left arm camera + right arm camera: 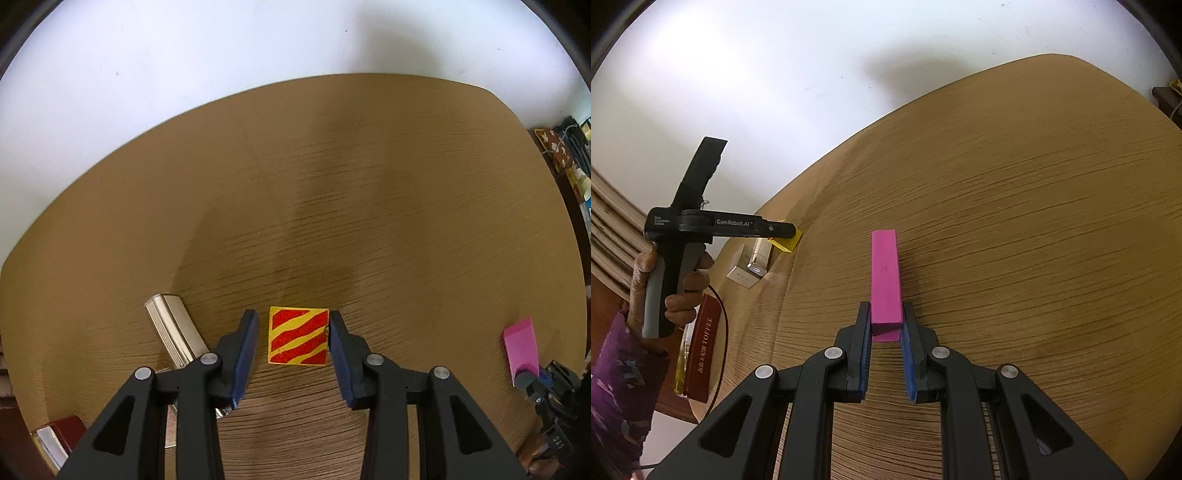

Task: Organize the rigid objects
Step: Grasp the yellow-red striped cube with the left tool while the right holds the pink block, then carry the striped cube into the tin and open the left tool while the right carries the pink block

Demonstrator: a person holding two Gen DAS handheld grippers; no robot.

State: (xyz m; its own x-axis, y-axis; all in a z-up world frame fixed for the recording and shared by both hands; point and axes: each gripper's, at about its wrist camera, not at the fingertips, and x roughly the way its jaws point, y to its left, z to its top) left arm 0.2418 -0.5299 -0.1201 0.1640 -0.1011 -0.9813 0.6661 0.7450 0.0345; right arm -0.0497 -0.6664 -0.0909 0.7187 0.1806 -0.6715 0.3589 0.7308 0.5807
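A yellow block with red stripes (pixel 298 336) lies on the brown wooden table (pixel 369 184), between the fingers of my left gripper (pixel 292 325). The right finger touches it and the left finger stands a small gap off, so the gripper is open. In the right wrist view that block (pixel 788 242) shows under the left gripper (pixel 775 229). My right gripper (pixel 886 317) is shut on the near end of a long pink block (pixel 885 277), which rests on the table (pixel 1034 221). The pink block also shows in the left wrist view (pixel 521 345).
A beige ribbed box (pixel 175 332) lies just left of the striped block, also seen in the right wrist view (pixel 762 254). A dark red "TOFFEE" box (pixel 703 354) and a white box (pixel 742 277) sit near the table's left edge. A white wall stands behind.
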